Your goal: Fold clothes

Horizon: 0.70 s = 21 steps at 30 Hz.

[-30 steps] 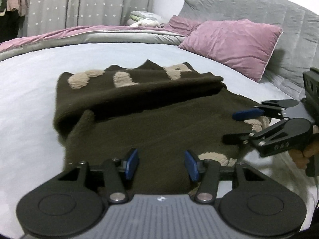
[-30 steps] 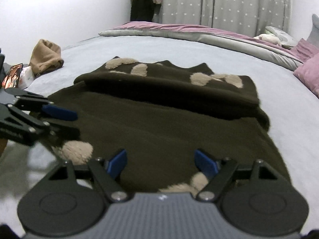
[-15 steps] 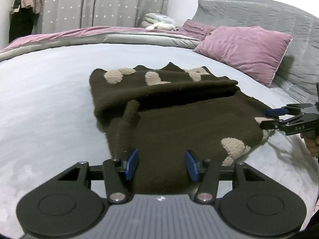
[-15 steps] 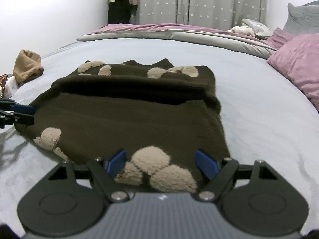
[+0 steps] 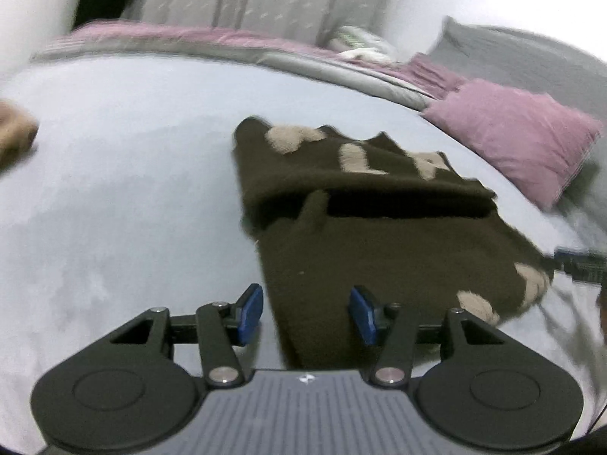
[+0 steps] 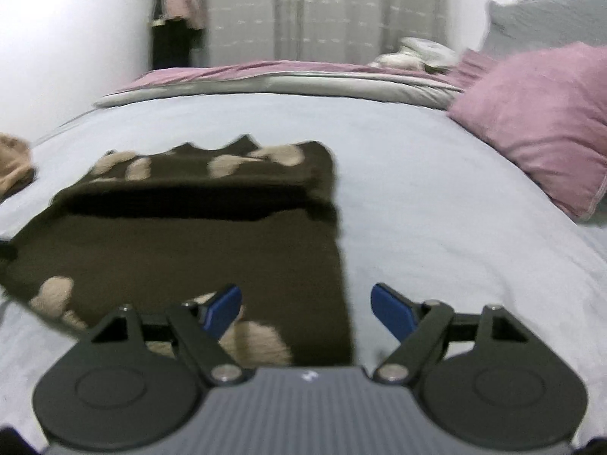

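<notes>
Sweater, dark brown with beige patches, lies flat on the pale grey bedsheet, its far part folded over in a thick band. Both views are motion-blurred.

Left gripper: jaws apart, nothing between the 2 blue pads. It sits low over the near left edge of the sweater; the left pad is over bare sheet, the right pad over brown knit. Contact with the fabric cannot be told.

Right gripper: jaws spread wide, nothing held. It sits at the near right edge of the sweater; the left pad is over the knit by a beige patch, the right pad over bare sheet. In the left view its dark tip shows at the far right, just beside the sweater's corner.

No containers in view. On the bed: 1 pink pillow to the right, well apart from the sweater; a folded pink-and-grey quilt along the far side; a tan bundle at the left edge. Dotted grey curtains hang behind.

Both grippers point forward along the sheet, roughly level, towards the quilt.
</notes>
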Each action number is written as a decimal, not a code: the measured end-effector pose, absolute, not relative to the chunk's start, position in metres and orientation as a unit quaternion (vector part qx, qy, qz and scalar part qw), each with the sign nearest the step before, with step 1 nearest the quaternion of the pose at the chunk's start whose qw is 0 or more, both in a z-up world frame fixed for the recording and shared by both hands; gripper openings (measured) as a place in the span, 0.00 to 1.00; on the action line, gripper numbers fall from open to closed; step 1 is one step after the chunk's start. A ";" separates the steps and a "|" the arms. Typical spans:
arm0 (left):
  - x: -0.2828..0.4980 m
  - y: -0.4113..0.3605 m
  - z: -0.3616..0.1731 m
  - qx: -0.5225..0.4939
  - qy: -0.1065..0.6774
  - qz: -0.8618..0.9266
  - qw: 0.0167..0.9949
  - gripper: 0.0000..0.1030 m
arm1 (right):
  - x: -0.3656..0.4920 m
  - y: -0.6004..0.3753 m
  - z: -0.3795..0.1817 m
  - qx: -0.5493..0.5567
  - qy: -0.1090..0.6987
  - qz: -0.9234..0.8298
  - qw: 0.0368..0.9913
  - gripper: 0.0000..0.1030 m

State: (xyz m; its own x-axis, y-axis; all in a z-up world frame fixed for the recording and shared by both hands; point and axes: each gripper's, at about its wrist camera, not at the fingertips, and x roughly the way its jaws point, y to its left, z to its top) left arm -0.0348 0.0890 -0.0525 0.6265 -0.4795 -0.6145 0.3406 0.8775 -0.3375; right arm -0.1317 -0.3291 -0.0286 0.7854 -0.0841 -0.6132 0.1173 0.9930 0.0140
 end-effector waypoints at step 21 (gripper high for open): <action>-0.007 0.137 -0.093 -0.362 0.560 -0.244 0.705 0.43 | -0.141 -0.412 -0.050 0.326 0.414 -0.061 0.848 0.72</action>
